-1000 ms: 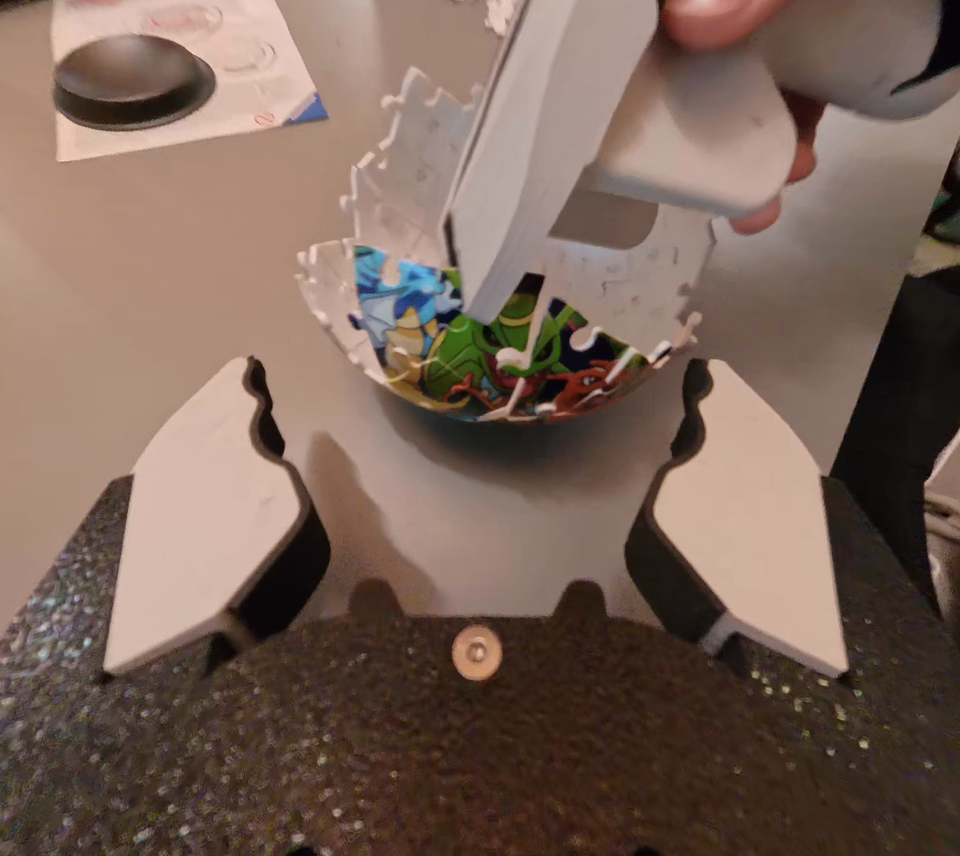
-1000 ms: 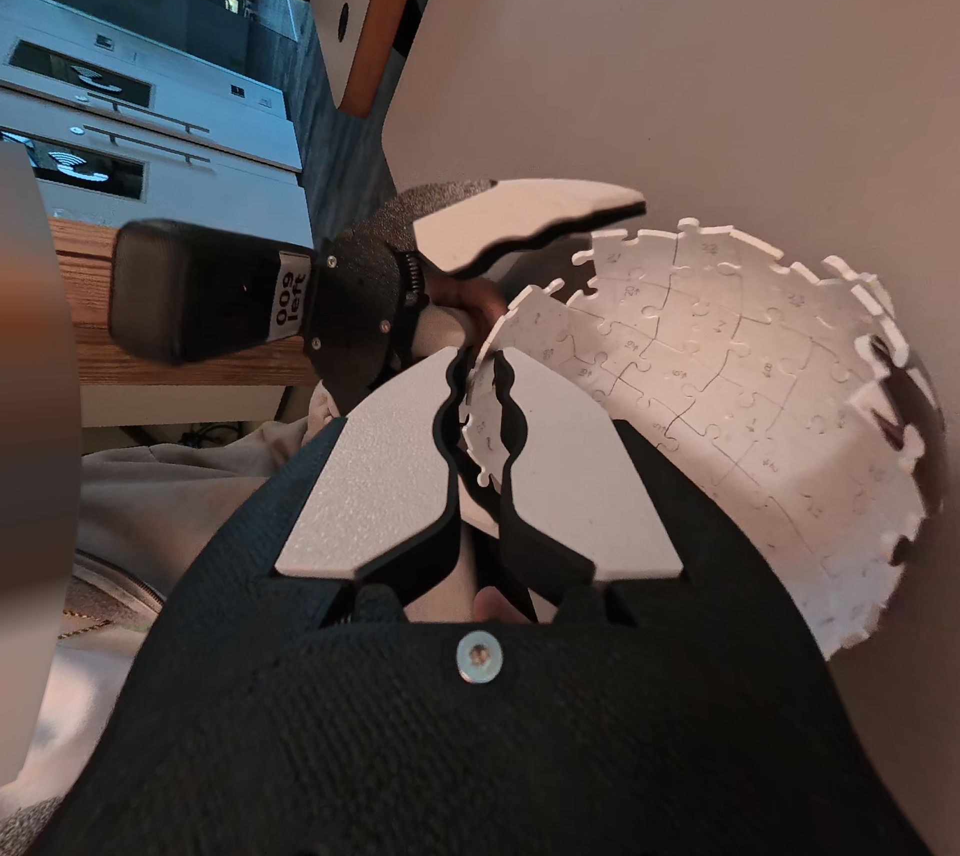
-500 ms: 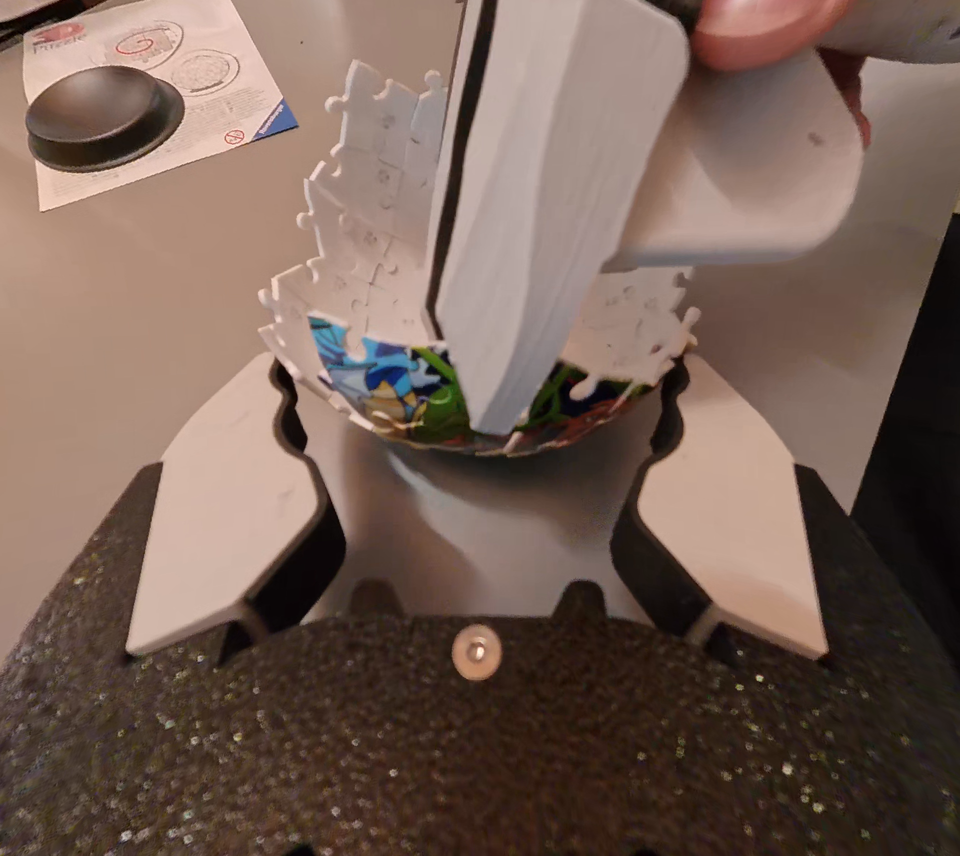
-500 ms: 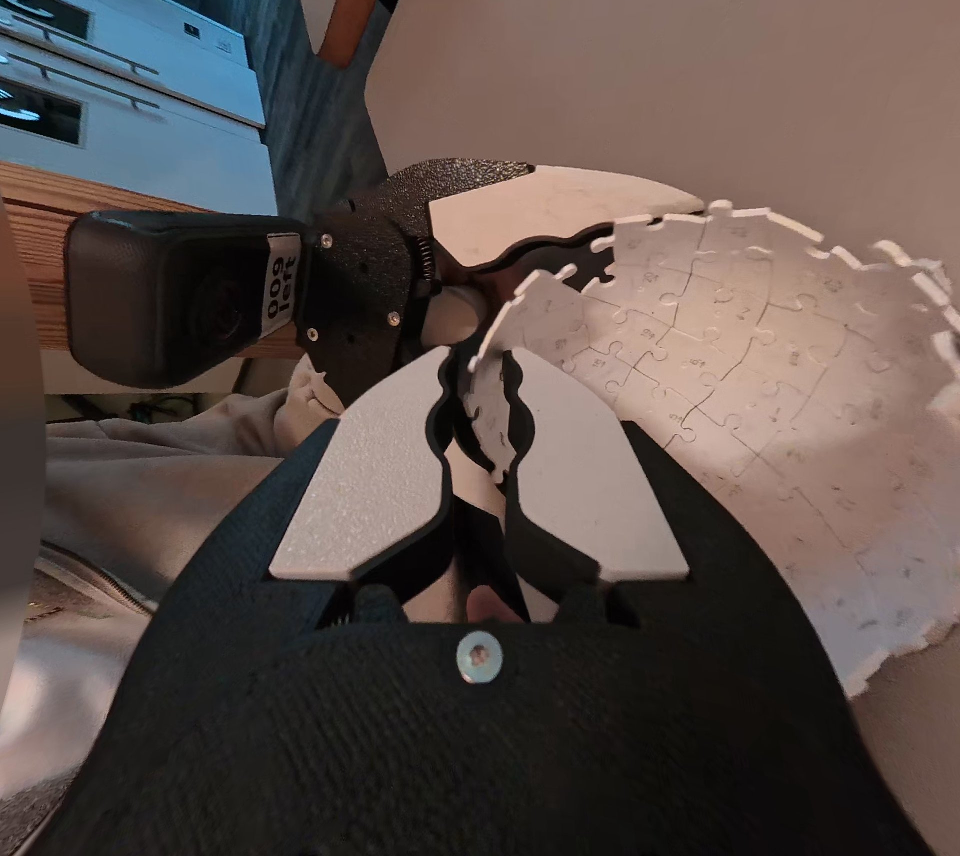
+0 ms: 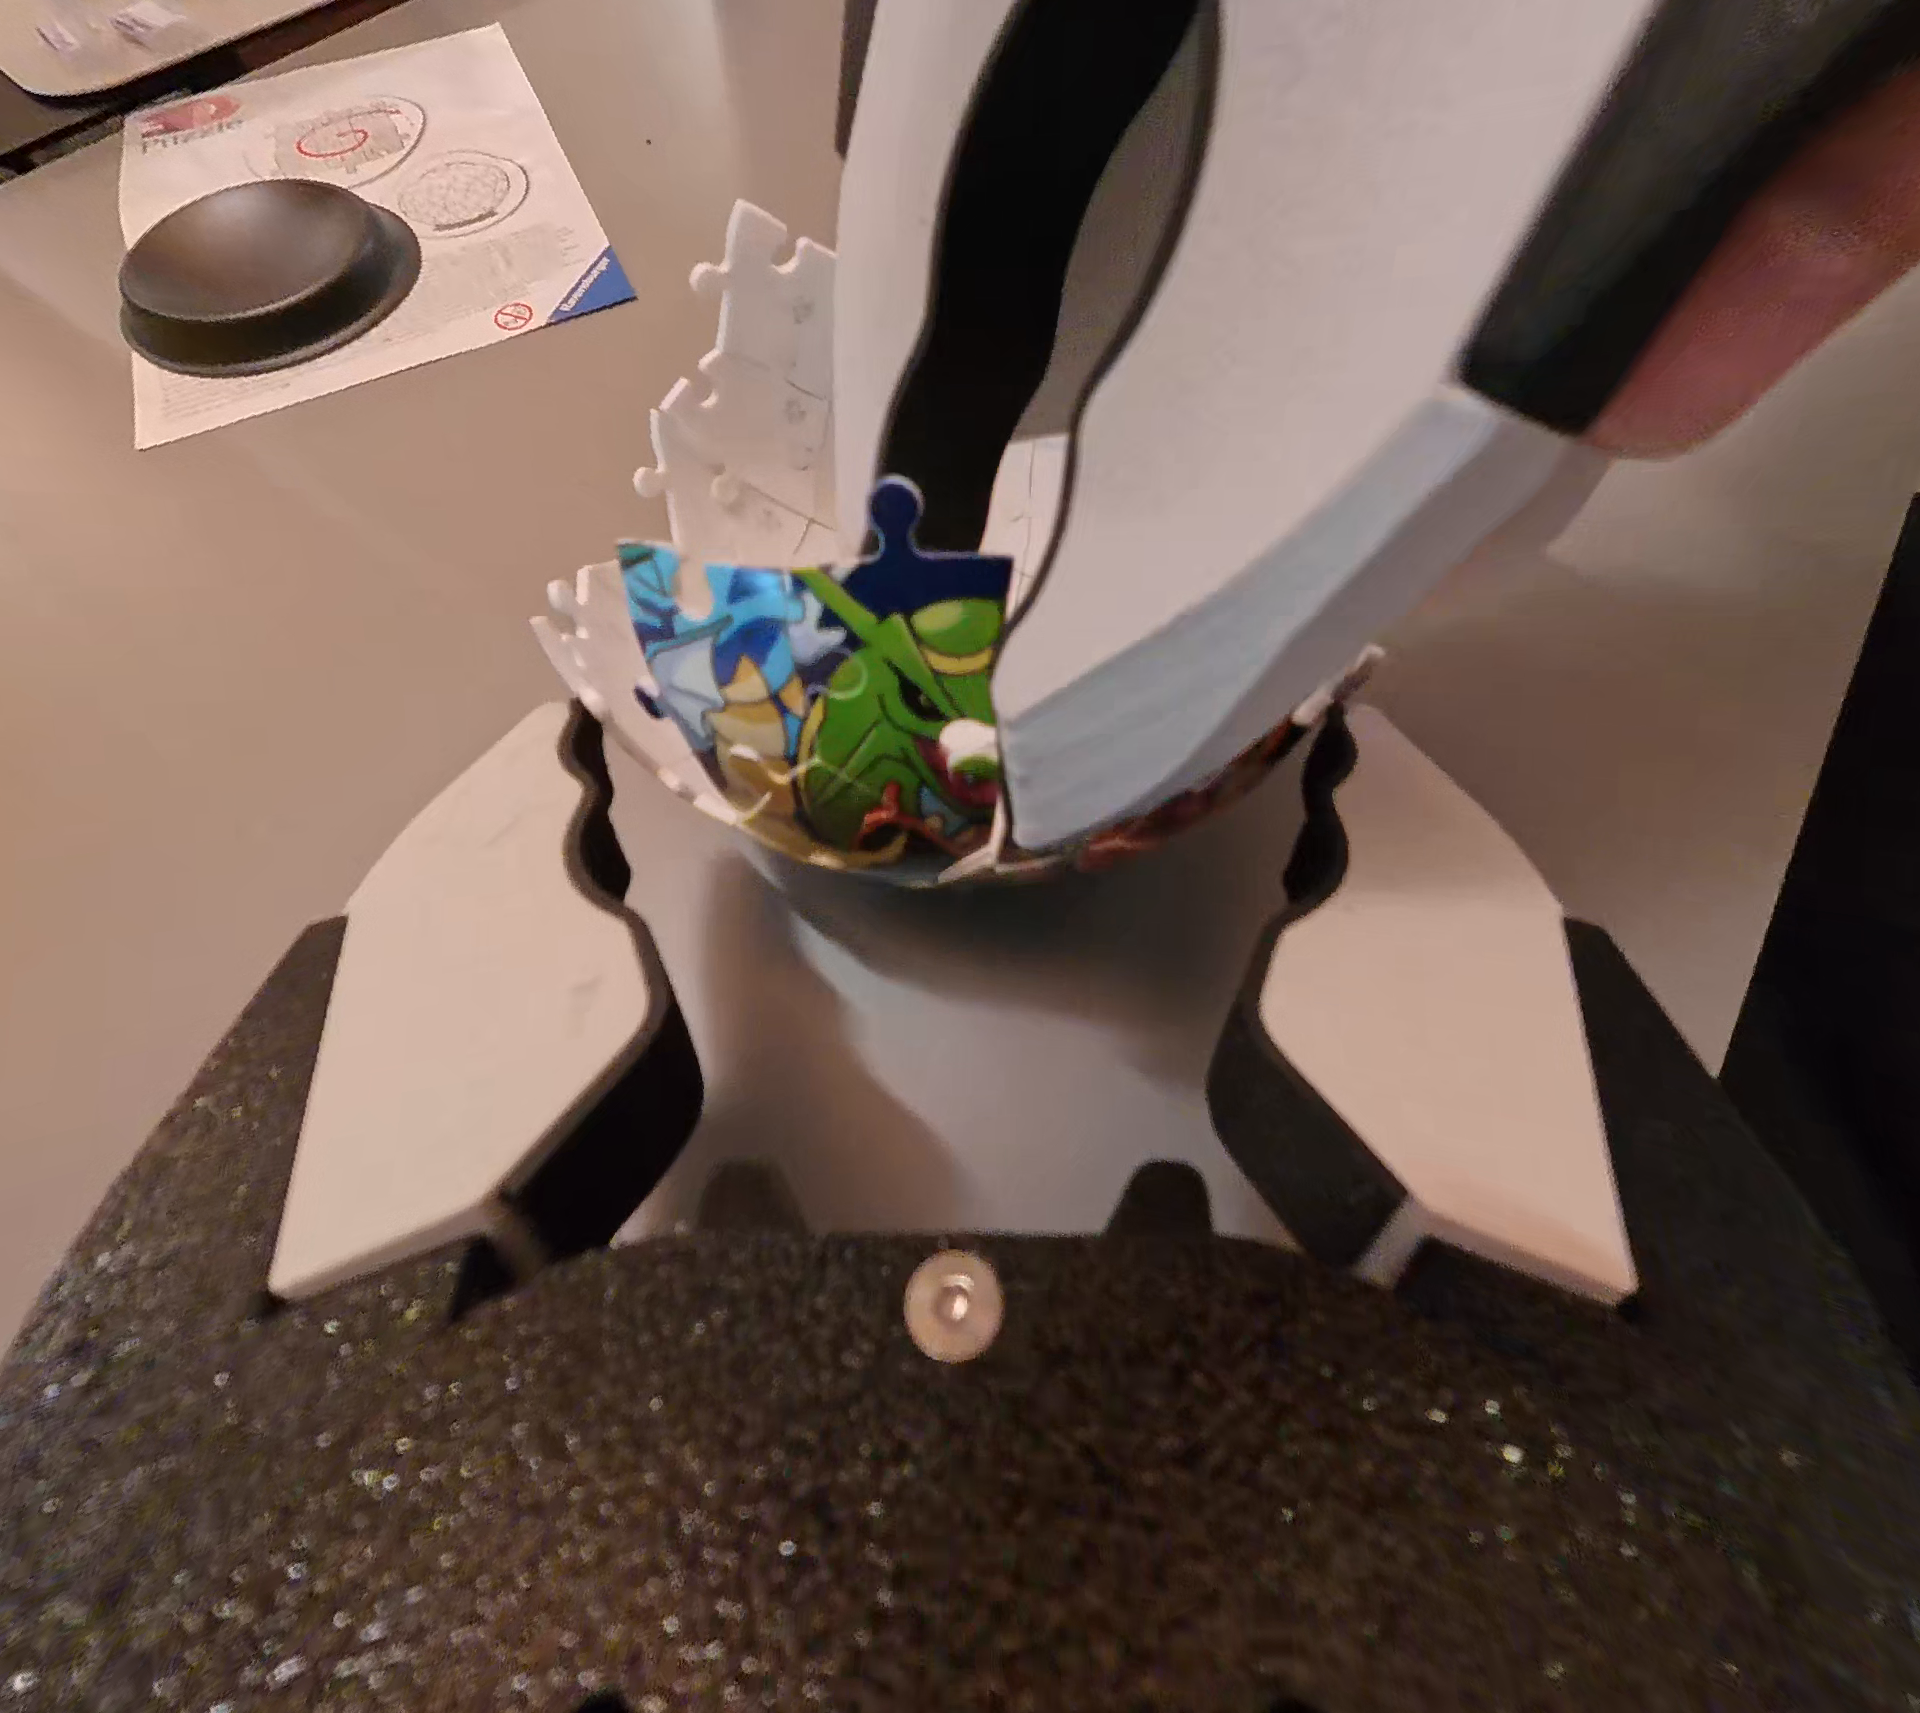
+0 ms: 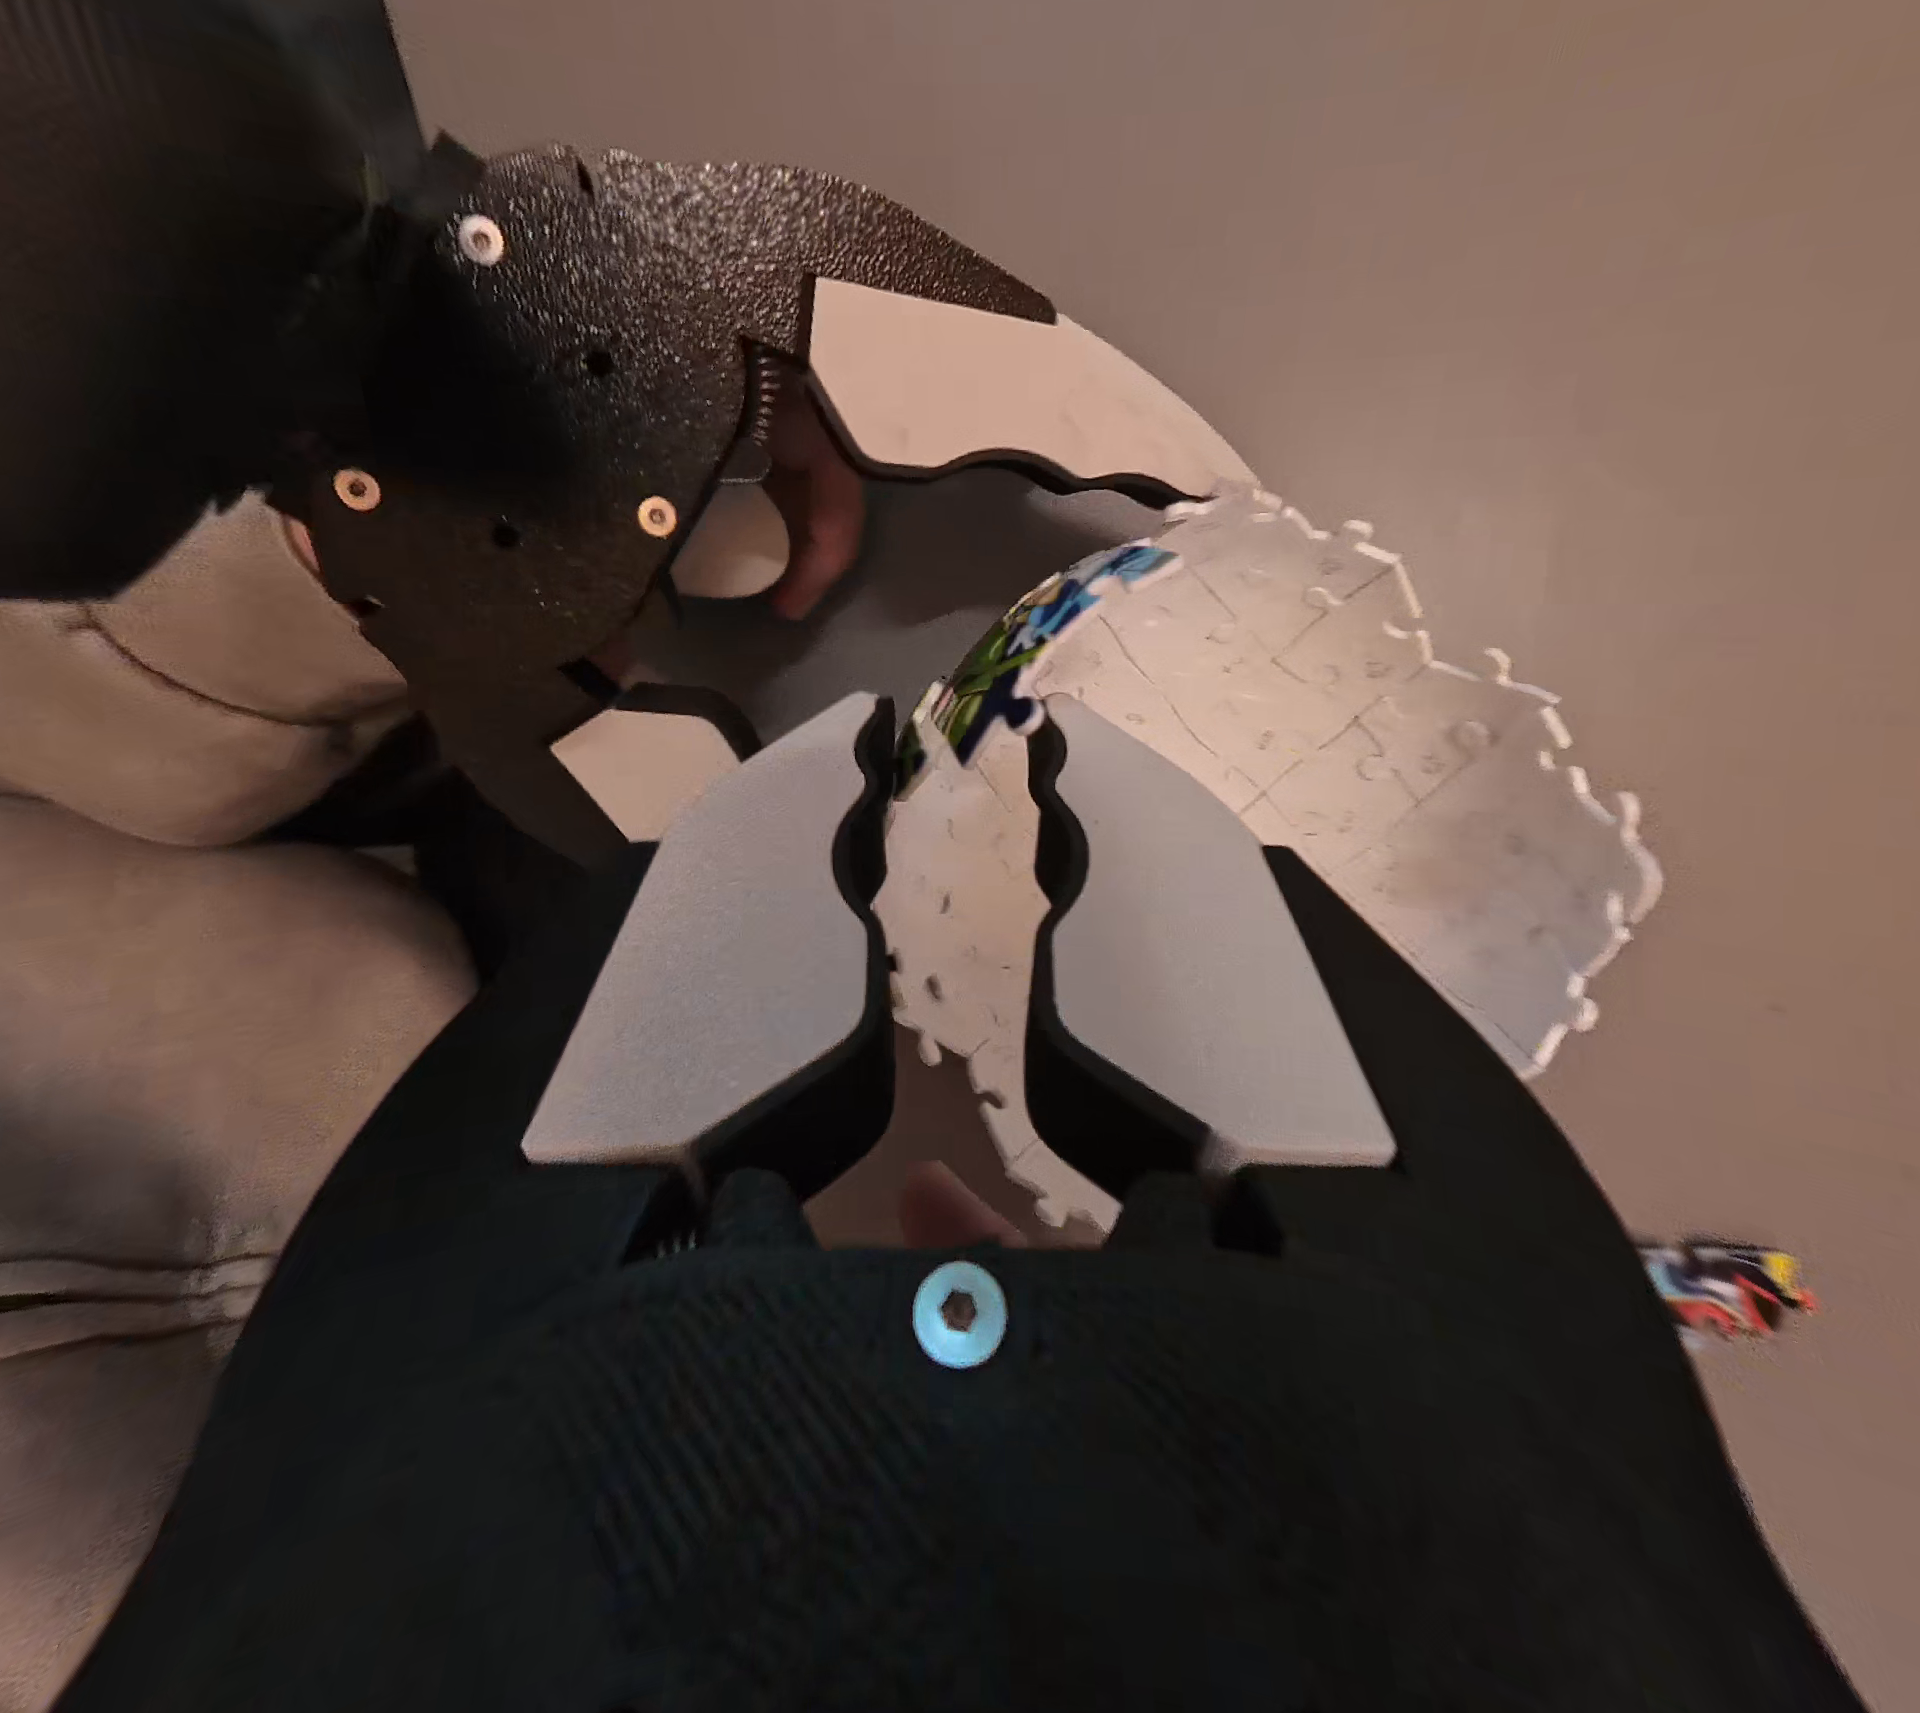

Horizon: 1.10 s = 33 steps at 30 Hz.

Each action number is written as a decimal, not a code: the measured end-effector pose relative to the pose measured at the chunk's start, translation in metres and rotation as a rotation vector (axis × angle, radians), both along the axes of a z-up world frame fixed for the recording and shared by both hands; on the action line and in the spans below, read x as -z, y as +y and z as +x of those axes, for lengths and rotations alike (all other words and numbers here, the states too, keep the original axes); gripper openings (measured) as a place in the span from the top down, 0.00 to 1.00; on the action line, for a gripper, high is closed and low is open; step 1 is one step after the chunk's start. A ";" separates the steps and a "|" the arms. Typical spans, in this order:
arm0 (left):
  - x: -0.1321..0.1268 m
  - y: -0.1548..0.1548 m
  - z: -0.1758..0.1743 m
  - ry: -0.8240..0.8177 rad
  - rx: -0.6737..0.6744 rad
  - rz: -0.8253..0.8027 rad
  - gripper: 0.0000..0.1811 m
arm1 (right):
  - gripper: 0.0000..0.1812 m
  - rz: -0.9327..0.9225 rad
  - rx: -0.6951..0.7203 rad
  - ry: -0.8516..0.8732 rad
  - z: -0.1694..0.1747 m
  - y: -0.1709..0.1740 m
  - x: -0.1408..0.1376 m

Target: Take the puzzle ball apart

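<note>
Grey tabletop [image 5: 260,624] carries the half-dismantled puzzle ball [image 5: 821,707], now an open bowl of curved interlocking pieces, printed outside and white inside, sitting near the middle just beyond the left gripper [image 5: 956,832]. That gripper's jaws stand wide apart, flanking the shell without touching it. The right gripper [image 6: 961,764] comes down from above, jaws nearly together and pinching the shell's rim. The shell looks light, thin and stiff, likely to shed pieces at the seams, so the jagged rim is the place to grip. Its right side is hidden behind the right gripper; a black stand [image 5: 260,281] rests far left on an instruction sheet [image 5: 499,209].
</note>
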<state>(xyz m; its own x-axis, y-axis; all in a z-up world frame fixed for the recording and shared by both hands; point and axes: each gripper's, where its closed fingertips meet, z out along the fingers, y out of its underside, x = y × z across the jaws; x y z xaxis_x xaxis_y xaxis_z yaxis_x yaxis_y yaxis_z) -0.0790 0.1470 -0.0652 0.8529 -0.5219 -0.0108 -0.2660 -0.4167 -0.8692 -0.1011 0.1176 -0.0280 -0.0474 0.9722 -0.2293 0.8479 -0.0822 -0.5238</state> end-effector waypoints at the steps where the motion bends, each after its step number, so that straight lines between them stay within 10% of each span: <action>1: -0.001 0.000 0.000 -0.004 0.000 0.003 0.32 | 0.87 0.035 -0.011 -0.001 0.001 0.001 0.000; 33: -0.004 0.003 0.000 0.023 -0.025 0.045 0.37 | 0.93 0.049 -0.019 -0.010 0.011 0.001 0.006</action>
